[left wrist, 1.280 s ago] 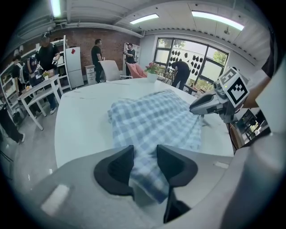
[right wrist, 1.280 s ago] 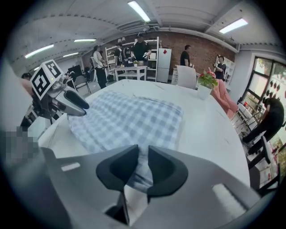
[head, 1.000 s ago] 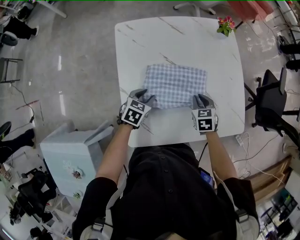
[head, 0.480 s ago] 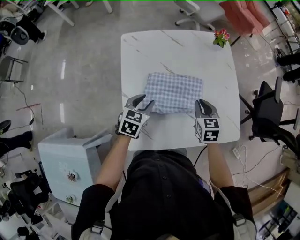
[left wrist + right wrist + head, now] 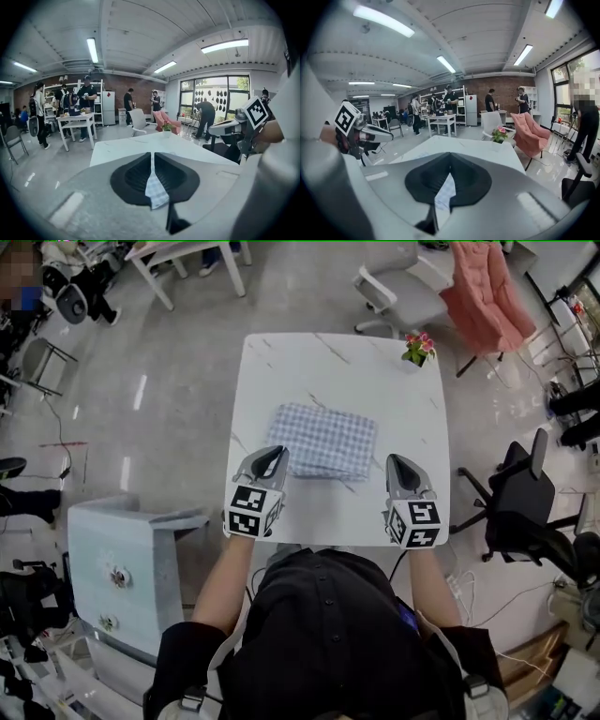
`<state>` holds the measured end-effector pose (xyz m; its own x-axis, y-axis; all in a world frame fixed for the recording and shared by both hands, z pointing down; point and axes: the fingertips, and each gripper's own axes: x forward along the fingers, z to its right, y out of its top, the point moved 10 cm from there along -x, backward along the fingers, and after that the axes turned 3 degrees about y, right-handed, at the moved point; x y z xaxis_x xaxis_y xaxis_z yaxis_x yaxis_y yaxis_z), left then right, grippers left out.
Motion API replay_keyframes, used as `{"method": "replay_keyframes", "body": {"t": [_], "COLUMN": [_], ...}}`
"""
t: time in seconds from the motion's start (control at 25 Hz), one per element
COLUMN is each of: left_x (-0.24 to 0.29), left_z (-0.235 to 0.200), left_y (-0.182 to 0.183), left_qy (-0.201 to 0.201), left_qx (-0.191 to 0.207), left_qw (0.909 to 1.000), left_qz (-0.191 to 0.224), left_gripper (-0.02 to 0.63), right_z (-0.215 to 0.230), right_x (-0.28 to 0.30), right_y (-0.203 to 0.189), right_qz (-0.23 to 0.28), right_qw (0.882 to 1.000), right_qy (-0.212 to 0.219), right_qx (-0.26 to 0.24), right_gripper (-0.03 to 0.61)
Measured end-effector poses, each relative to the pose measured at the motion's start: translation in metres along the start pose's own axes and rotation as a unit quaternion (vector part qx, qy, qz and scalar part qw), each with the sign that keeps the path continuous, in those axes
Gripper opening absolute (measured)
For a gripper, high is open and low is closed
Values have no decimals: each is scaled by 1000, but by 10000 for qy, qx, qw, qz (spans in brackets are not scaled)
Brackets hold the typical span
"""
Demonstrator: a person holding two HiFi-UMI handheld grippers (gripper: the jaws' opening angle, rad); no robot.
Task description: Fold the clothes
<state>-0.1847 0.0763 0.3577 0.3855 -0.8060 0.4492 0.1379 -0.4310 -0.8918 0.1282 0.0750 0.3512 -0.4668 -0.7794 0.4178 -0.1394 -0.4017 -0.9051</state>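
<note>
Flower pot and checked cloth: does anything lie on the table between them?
Nothing: the head view shows bare table between flower pot and cloth.

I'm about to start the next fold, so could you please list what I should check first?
1. Checked cloth lies flat on the table: ok.
2. Jaws open for a new grasp: not ok; the left gripper and right gripper have just closed, nothing pinched between them.
3. Grippers down at the cloth: not ok; both hang above the table's near side.
4. Flower pot clear of the fold: ok, at the far corner.
5. Layers evenly aligned: cannot tell.
</note>
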Motion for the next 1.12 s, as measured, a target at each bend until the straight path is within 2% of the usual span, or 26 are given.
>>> {"method": "replay_keyframes", "body": {"t": [0.24,0.44,0.72,0.96,1.12], "left_x": [-28,-46,-50,-48,-48], "left_z": [28,37,21,-2,-13], "left_y": [8,11,22,32,37], "left_qy": [467,426,142,-21,22], "left_qx": [-32,-91,89,65,50], "left_qw": [9978,9971,9966,9957,9942], "left_qz": [467,625,808,923,1070], "left_gripper": [14,6,6,6,6], "right_z": [8,2,-7,-18,-21], "right_x": [-21,-38,-39,-34,-31], "right_y": [7,16,28,38,41], "right_qz": [326,784,1251,1365,1407], "right_qw": [9985,9945,9902,9894,9891], "right_qy": [436,682,472,292,224], "right_qx": [-77,-152,411,388,374], "right_gripper": [3,3,3,3,3]}}
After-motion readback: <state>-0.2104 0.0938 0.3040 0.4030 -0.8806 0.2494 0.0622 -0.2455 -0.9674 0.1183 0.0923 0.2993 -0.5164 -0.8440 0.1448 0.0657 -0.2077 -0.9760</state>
